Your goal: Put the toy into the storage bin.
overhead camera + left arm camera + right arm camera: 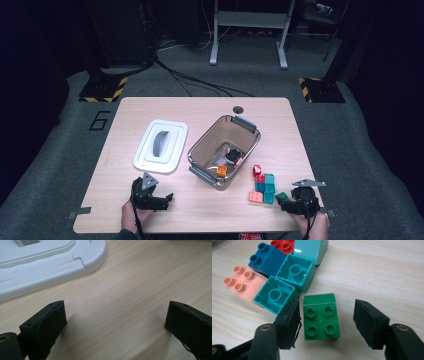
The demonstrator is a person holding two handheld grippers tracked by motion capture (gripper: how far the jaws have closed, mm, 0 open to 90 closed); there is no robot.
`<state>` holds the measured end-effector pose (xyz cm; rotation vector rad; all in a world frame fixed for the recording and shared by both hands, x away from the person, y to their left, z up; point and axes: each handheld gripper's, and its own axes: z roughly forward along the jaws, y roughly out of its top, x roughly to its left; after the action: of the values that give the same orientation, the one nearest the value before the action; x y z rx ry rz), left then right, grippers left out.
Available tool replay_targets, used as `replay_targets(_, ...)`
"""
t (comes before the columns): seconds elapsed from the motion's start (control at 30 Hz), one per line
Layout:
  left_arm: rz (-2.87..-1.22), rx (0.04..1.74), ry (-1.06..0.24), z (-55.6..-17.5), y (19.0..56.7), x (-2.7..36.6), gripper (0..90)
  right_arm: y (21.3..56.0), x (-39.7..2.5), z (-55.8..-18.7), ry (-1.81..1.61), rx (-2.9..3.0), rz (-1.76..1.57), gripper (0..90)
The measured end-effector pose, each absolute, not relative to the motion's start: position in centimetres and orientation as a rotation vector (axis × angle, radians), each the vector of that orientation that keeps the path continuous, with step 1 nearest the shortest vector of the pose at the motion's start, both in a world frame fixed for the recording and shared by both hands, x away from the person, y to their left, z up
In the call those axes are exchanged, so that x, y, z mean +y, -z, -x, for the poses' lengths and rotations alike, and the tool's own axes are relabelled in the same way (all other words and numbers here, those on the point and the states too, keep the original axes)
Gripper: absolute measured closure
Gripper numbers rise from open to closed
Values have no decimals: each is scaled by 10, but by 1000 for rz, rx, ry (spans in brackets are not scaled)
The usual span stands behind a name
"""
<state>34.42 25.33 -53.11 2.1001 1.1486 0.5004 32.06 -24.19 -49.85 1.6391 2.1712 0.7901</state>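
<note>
Green is your target: the green brick (321,316) lies studs up on the worktop (200,205), squarely between the jaws of your right tool (325,322). That tool is wide open and holds nothing yet; one jaw is nearly at the brick's side, the other stands well clear, so you'd do well to centre a little before you close. It sits at the near edge of the brick cluster, just beside two upturned teal bricks (284,286), which makes it the easy one to take without knocking the pink brick (243,281), the blue brick (268,258) or the red brick (282,245) behind.

Your left tool (115,322) is parked low over bare wood near the white lid (50,262), jaws spread wide and empty, out of the way. With the lid off to the side, the bin (200,145) stands open in the middle of the worktop, a few pieces already in it, so the brick probably belongs there.
</note>
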Motion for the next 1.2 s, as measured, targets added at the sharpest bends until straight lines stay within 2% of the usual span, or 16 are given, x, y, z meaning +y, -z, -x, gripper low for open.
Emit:
replay_targets(0.2,-2101,1148,-500,-344,531,253,33,502,-236,-326,-751,2208,-1658,553)
replay_targets(0.27,-2101,1149,-500,-344,531,253,33,502,-235,-327,-743,2205,-1647,576)
replay_targets(0.77,-2101,1147,-501,-344,531,253,33,484,-244,-334,-842,2154,-1640,588)
replay_targets(1.2,-2101,1147,-503,-344,531,253,34,460,-234,-348,-916,2146,-1577,588)
